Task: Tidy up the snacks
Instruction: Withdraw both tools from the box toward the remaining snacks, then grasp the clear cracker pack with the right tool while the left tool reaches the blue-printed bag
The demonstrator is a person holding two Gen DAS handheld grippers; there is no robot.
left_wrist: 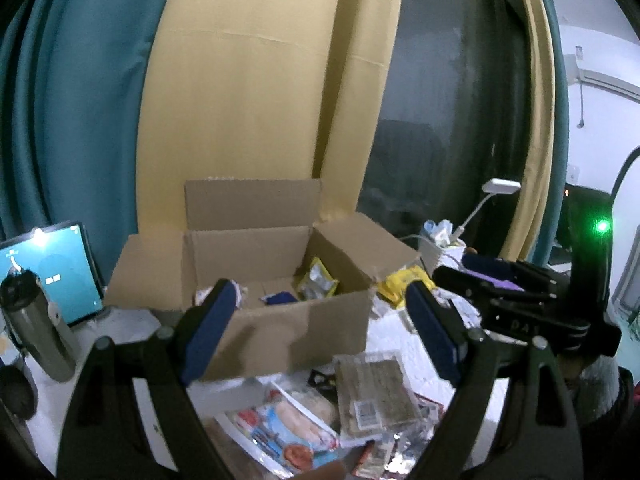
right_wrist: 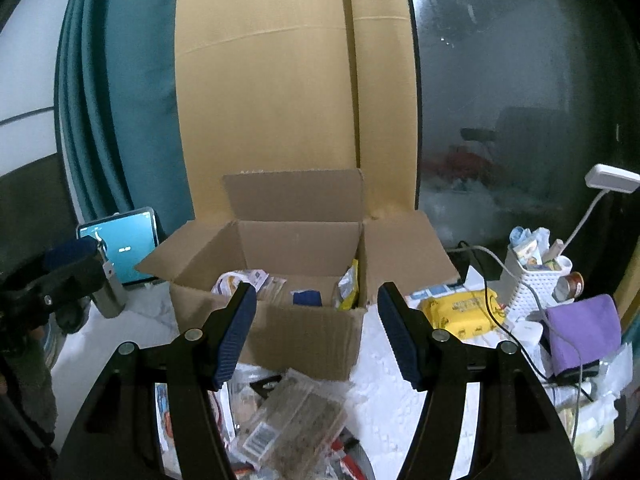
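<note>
White table [right_wrist: 384, 392] lies bare between box [right_wrist: 304, 332] edge and wipes [right_wrist: 460, 312]

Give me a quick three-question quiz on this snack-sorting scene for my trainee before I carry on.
1. True or false: the open brown cardboard box already holds some snack packets.
2. Multiple choice: the clear packet of brown seeded bars lies (A) inside the box, (B) on the white table in front of the box, (C) between the fingers of the right gripper.
3. Fill in: both the left gripper and the right gripper have their jaws ____ and hold nothing.

Key: 1 true; a yellow foil packet and others show inside. 2 B. 3 open.
</note>
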